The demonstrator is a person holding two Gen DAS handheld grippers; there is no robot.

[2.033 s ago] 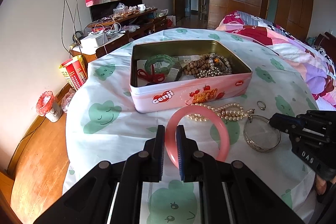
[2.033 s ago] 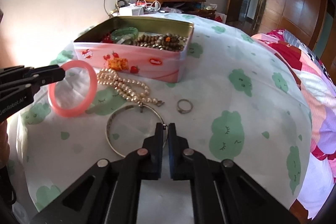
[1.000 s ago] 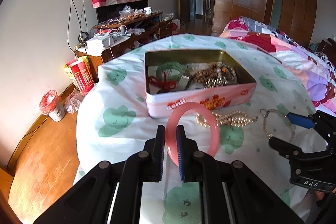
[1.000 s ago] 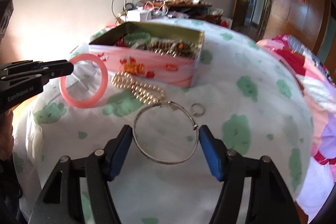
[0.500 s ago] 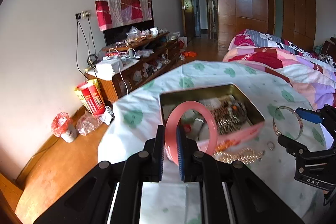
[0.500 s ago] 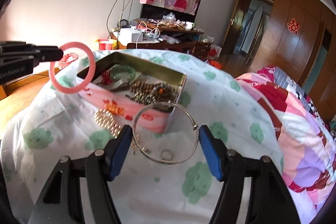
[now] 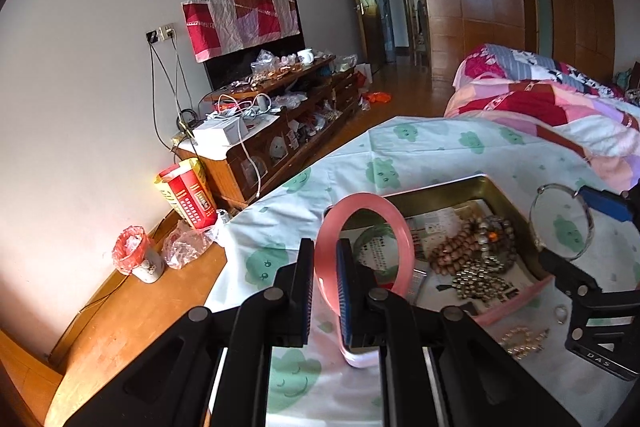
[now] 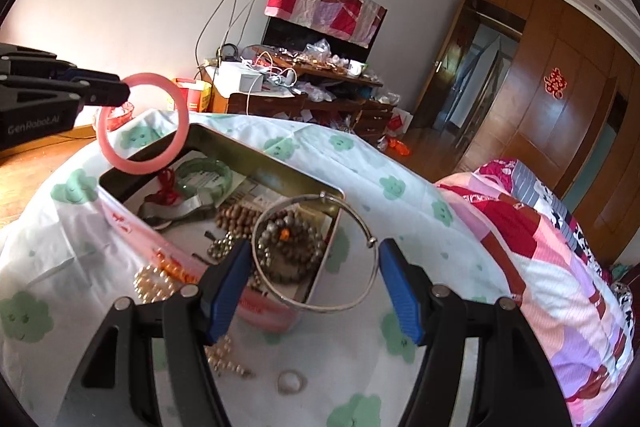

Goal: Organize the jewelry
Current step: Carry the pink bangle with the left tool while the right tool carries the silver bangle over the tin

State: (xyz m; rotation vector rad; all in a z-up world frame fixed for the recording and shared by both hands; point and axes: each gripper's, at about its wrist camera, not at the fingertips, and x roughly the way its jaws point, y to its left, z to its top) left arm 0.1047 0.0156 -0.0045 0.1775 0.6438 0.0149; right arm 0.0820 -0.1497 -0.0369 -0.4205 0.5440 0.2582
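Currently both bangles are gripped and held in the air over the open tin.
Pink bangle [image 7: 362, 251] stands on edge in the left gripper [image 7: 322, 283], fingers nearly pressed together and pinching its lower rim; seen from the right wrist it hangs above the tin's far left corner. Silver bangle [image 8: 316, 253] sits across the right gripper [image 8: 314, 285], blue pads [image 8: 226, 291] spread wide and clamping it from both sides, above the tin's near right corner. Pink tin [image 8: 256, 163] rests on the white cloth with green clouds [image 8: 400, 187] and contains a green bangle [image 8: 204, 175], a red cord [image 8: 166, 187] and brown bead strings [image 8: 236, 217]. On the cloth just beside the tin's near wall: a pearl strand [image 8: 150, 283] and a small ring [image 8: 292, 381].
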